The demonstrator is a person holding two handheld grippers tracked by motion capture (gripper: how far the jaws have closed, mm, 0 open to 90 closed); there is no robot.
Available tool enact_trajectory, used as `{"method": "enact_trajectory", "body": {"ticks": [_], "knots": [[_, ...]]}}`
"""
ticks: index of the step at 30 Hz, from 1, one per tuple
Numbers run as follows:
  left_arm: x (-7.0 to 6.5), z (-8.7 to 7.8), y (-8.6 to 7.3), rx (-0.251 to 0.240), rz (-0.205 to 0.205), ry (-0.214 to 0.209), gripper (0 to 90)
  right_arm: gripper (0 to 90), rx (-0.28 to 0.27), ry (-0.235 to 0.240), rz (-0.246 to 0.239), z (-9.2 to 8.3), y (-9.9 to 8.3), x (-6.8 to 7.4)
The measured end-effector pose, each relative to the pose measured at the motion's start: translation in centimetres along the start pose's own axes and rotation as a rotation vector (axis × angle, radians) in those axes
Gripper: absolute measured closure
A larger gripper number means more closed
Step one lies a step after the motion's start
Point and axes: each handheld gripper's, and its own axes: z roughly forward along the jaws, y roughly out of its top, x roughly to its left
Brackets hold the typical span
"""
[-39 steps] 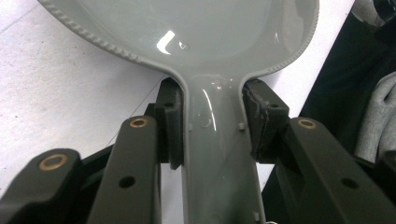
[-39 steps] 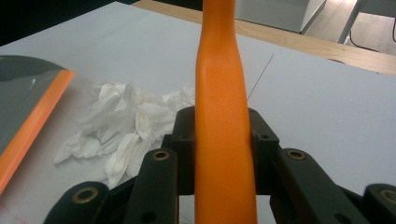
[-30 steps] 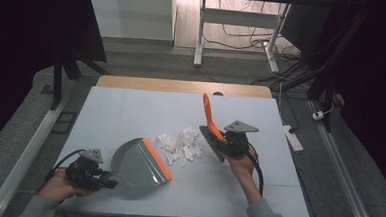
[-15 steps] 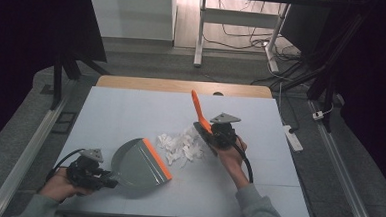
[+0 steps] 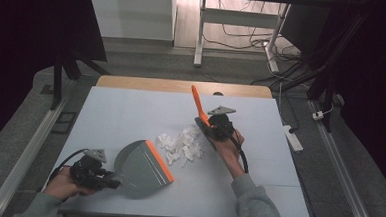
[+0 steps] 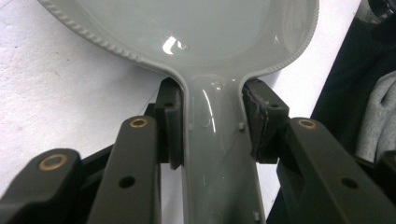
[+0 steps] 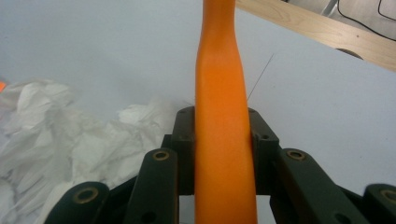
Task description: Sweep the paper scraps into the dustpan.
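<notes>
A grey dustpan with an orange front lip lies flat at the table's front left. My left gripper is shut on its grey handle, one pad on each side. A heap of white paper scraps lies on the table just beyond the lip. At the heap's right edge my right gripper is shut on a brush; its orange handle runs up between the jaws and sticks up and back. The scraps lie left of those jaws. The bristles are hidden.
The pale blue table top has a wooden strip along its far edge. A white power strip lies on the floor to the right. Metal rails run along both sides of the table.
My right gripper has carried the brush leftward, up to the right edge of the paper heap. The left gripper and the dustpan have stayed put.
</notes>
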Motion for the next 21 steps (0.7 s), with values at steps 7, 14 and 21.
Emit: {"method": "enact_trajectory", "body": {"ticks": [7, 14, 21], "knots": [[0.3, 0.3, 0.1, -0.002, -0.008, -0.01, 62.0, 70.3, 0.018, -0.002, 0.007, 0.8, 0.4, -0.1], [0.4, 0.6, 0.4, -0.01, -0.014, -0.011, 61.9, 70.3, 0.037, 0.011, -0.001, 1.4, 0.8, 0.4], [0.4, 1.1, 0.9, -0.016, -0.018, -0.011, 62.0, 70.3, 0.05, 0.047, -0.036, 2.0, 1.2, 1.9]]}}
